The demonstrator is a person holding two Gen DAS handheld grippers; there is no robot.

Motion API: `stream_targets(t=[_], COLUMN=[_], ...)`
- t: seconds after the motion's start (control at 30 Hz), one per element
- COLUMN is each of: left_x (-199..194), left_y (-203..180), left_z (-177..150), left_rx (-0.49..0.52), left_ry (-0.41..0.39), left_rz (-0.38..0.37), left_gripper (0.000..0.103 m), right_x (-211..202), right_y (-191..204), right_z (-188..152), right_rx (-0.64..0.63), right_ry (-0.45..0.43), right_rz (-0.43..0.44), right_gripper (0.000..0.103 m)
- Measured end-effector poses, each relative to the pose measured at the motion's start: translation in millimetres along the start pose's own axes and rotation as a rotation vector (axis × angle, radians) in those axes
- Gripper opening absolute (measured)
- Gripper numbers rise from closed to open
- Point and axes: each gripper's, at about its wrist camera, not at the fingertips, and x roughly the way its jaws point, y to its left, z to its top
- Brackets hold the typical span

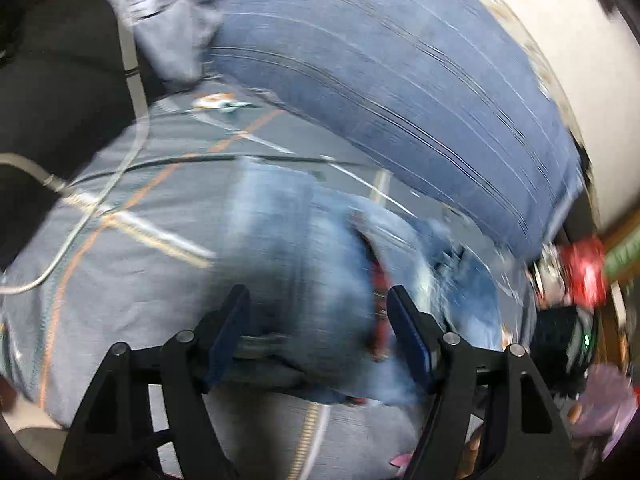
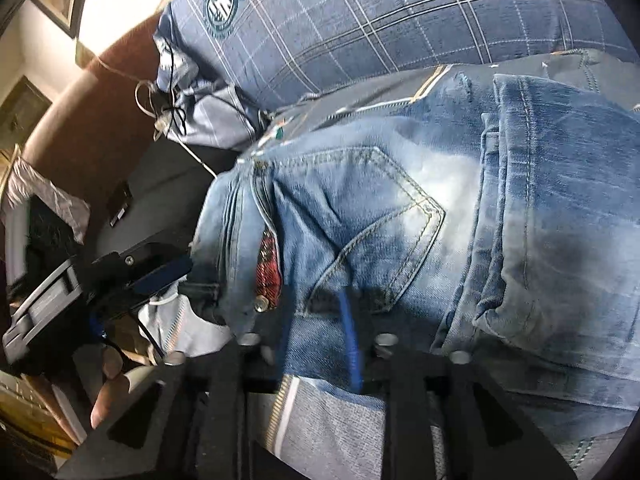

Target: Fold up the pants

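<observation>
Faded blue jeans (image 2: 400, 216) lie folded on a grey-blue plaid bedsheet (image 1: 140, 264), back pocket up, with red plaid lining showing at the waistband. In the left wrist view the jeans (image 1: 304, 264) are blurred. My left gripper (image 1: 318, 300) is open, its blue-padded fingers spread on either side of the folded denim. My right gripper (image 2: 316, 320) is blurred and close over the jeans below the pocket; its jaws stand narrowly apart and I cannot tell if they hold cloth. The left gripper also shows in the right wrist view (image 2: 152, 276) beside the waistband.
A blue plaid pillow (image 2: 360, 20) lies behind the jeans and shows in the left view (image 1: 400, 92). White and black cables (image 2: 168, 108) trail over the bed's edge. A brown headboard (image 2: 100, 92) curves at the left. Red and dark clutter (image 1: 584, 272) sits beside the bed.
</observation>
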Motion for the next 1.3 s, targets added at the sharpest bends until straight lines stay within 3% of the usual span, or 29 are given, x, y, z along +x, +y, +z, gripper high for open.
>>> stream_targets(t=[0.07, 0.13, 0.2, 0.37, 0.53, 0.67, 0.77, 0.87, 0.9, 0.97, 1.03, 1.13, 1.3], left_x=[3.8, 8.0, 10.8, 13.3, 31.8, 30.1, 32.7, 35.7, 37.2, 35.6, 28.1, 14.8, 5.9], left_y=[26.6, 49.2, 63.4, 68.9, 64.1, 69.2, 70.6, 62.3, 58.8, 57.4, 52.4, 28.0, -24.2], left_z=[2.2, -1.5, -8.0, -33.4, -41.2, -34.6, -31.5, -29.3, -26.9, -26.5, -26.7, -30.2, -46.8], left_rx=[-0.124, -0.217, -0.282, -0.341, -0.378, -0.43, -0.461, -0.429, -0.416, -0.392, -0.371, -0.263, 0.032], left_ry=[0.042, 0.084, 0.117, 0.199, 0.291, 0.263, 0.254, 0.244, 0.237, 0.221, 0.18, 0.102, -0.02], left_rz=[-0.024, -0.041, -0.069, -0.17, -0.207, -0.188, -0.177, -0.135, -0.116, -0.086, -0.082, -0.009, 0.167], left_gripper=[0.072, 0.072, 0.072, 0.072, 0.07, 0.058, 0.057, 0.055, 0.046, 0.038, 0.035, 0.033, 0.031], right_x=[-5.0, 8.2, 8.7, 26.6, 33.5, 36.5, 36.4, 38.1, 37.3, 33.6, 22.3, 4.5, -7.2], right_y=[0.0, 10.0, 7.3, 12.5, 23.3, 23.9, 23.5, 24.2, 23.4, 23.1, 22.3, 18.8, 30.2], right_z=[-0.4, 7.9, 10.4, 12.3, 10.1, 9.5, 9.0, 8.8, 8.1, 8.1, 10.0, 16.7, 48.6], right_rx=[0.022, 0.031, 0.036, 0.035, -0.007, -0.024, -0.034, -0.037, -0.04, -0.043, -0.024, 0.022, -0.003], right_ry=[-0.035, -0.044, -0.036, 0.007, 0.025, 0.039, 0.042, 0.045, 0.046, 0.036, 0.005, -0.028, 0.023], right_rz=[-0.001, 0.008, 0.003, -0.019, -0.045, -0.057, -0.06, -0.061, -0.059, -0.049, 0.01, 0.164, 0.269], right_gripper=[0.047, 0.048, 0.056, 0.057, 0.061, 0.063, 0.063, 0.064, 0.065, 0.065, 0.065, 0.065, 0.068])
